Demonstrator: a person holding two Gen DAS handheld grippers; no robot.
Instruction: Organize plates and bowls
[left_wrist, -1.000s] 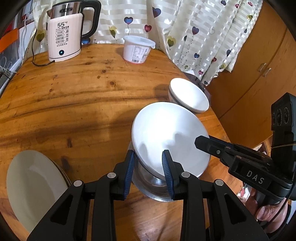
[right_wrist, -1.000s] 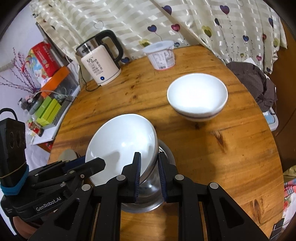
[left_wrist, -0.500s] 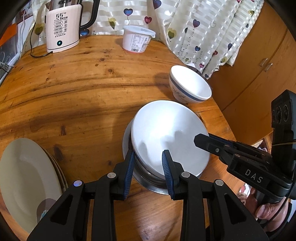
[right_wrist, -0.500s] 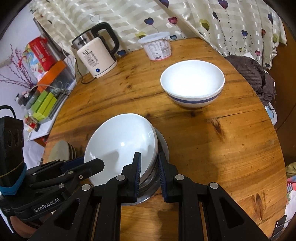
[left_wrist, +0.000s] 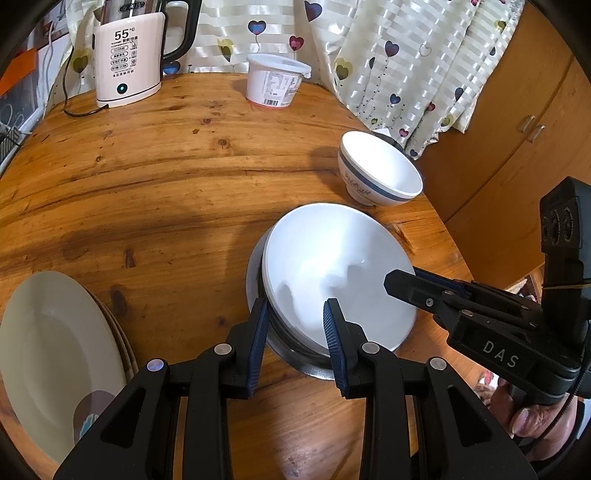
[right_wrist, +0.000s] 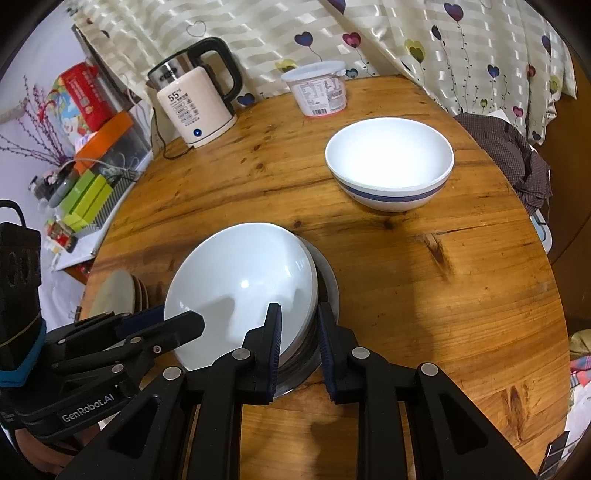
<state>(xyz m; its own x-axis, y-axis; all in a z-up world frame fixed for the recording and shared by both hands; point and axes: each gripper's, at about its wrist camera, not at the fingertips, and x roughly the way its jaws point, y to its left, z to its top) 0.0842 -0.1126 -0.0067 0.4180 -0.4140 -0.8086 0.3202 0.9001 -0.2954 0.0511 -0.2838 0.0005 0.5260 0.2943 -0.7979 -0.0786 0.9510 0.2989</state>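
While clamped from both sides, sits tilted: one plain white ceramic bowl (left_wrist: 332, 273), nested in one shiny steel bowl (right_wrist: 328, 295) on the round wooden table (left_wrist: 166, 192). Left gripper (left_wrist: 295, 325) straddling the near rim, one blue pad outside, one inside, pinching both bowls. Right gripper (right_wrist: 297, 332) doing the same from the other side, pads closed on the white bowl's edge with the steel rim caught between too.

Counting bowls: three in all, the third a white ceramic bowl with a blue band (right_wrist: 389, 164), upright, well apart toward the far edge. Plates: one stack of cream plates (left_wrist: 55, 354) at the near left edge, at least three rims showing, exact count hard to tell.

Also on the table: one pink-and-steel electric kettle (left_wrist: 127, 55) reading 55, one white lidded plastic tub (left_wrist: 275, 81).

Around it: heart-print striped curtain (left_wrist: 406, 55), orange wooden cupboard doors (left_wrist: 535, 129), cluttered side shelf with boxes (right_wrist: 85, 110), brown checked cloth (right_wrist: 517, 155) off the table's right edge
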